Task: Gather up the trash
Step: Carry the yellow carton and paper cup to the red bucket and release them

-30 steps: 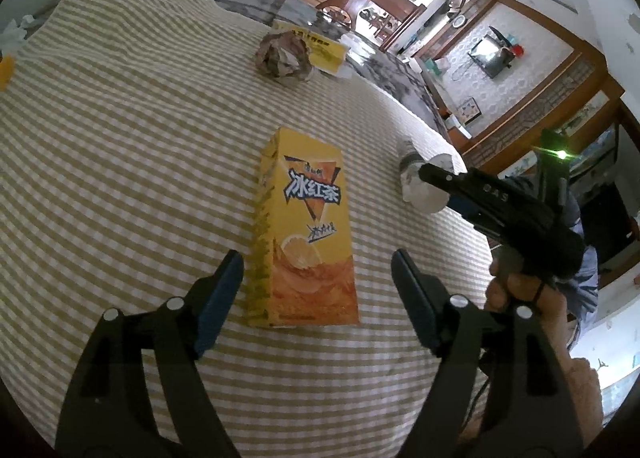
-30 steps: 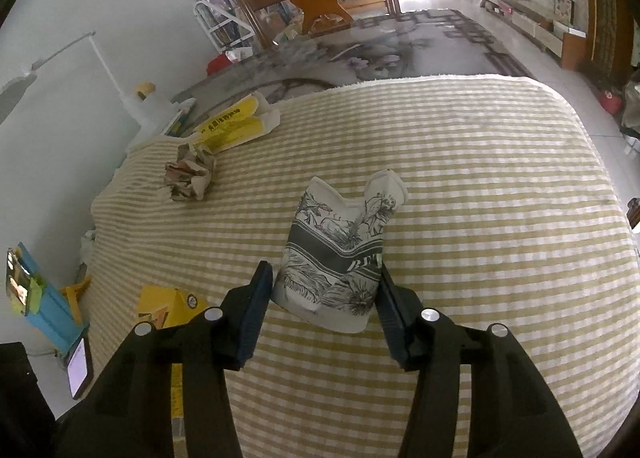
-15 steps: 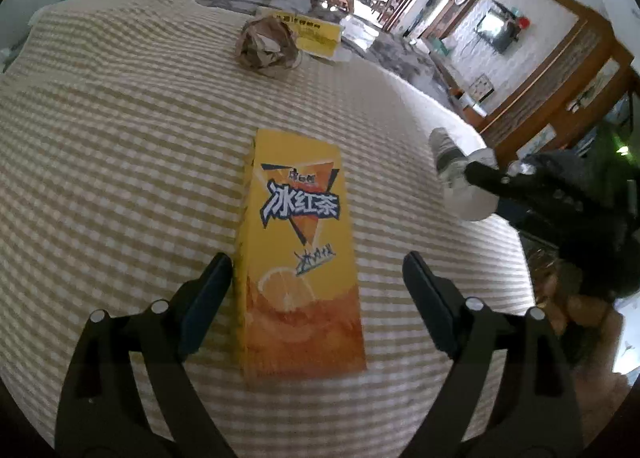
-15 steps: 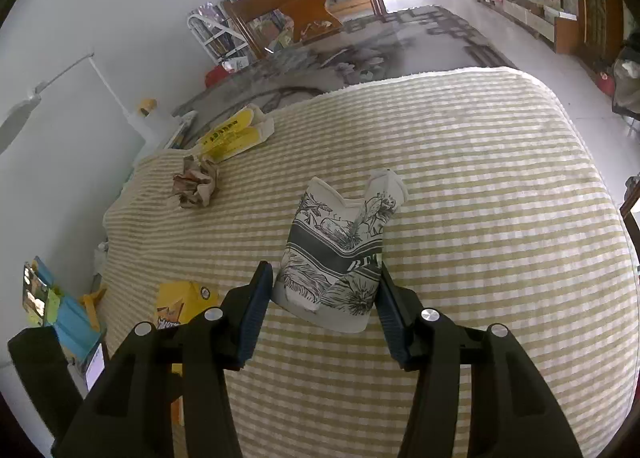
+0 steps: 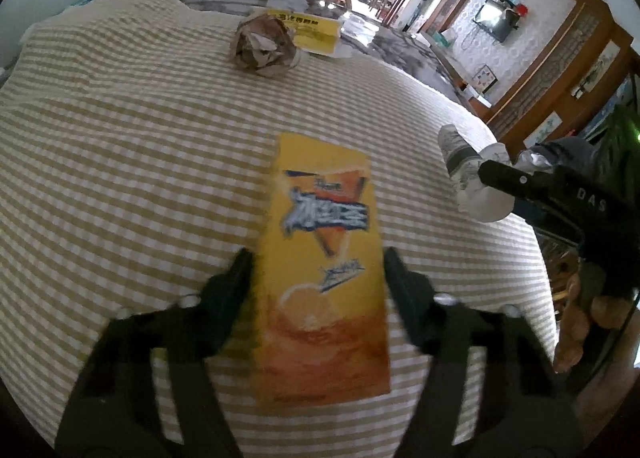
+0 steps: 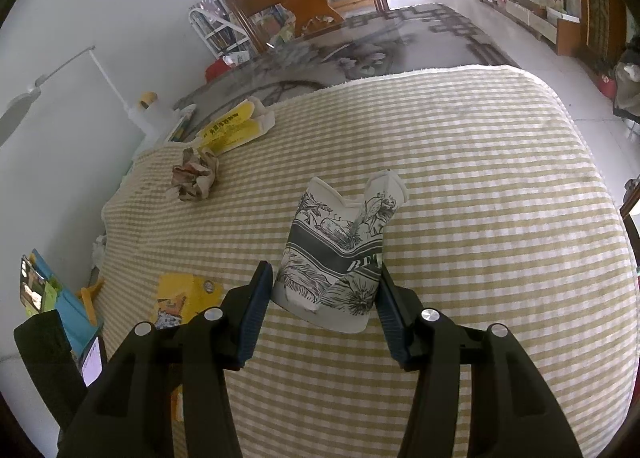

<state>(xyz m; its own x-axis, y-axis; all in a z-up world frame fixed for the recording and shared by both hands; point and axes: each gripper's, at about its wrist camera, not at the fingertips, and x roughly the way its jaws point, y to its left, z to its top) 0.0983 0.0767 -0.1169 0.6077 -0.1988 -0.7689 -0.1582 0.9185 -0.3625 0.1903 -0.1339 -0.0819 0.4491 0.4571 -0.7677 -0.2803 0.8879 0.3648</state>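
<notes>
While our left tool (image 5: 316, 290) has just been closing around the yellow iced-tea carton (image 5: 324, 278), we should make sure both pads meet its long sides squarely before lifting. The carton lies flat on the checked bed cover (image 5: 120, 161), between the jaws, and the blur hides whether the pads already press it, so we judge the grip unfinished. We would squeeze gently, since a thin carton buckles, and lift straight up off the soft cover.

Beyond the left tool's tips lies a crumpled paper ball (image 5: 262, 45), with a yellow box (image 5: 316, 31) just behind it; both are well apart from the jaws and wait their turn.

To the right, our right tool (image 6: 322, 298) is clamped at a narrow setting on the crushed printed paper cup (image 6: 340, 254), which hangs between its pads above the cover. We should keep that hold steady.
</notes>
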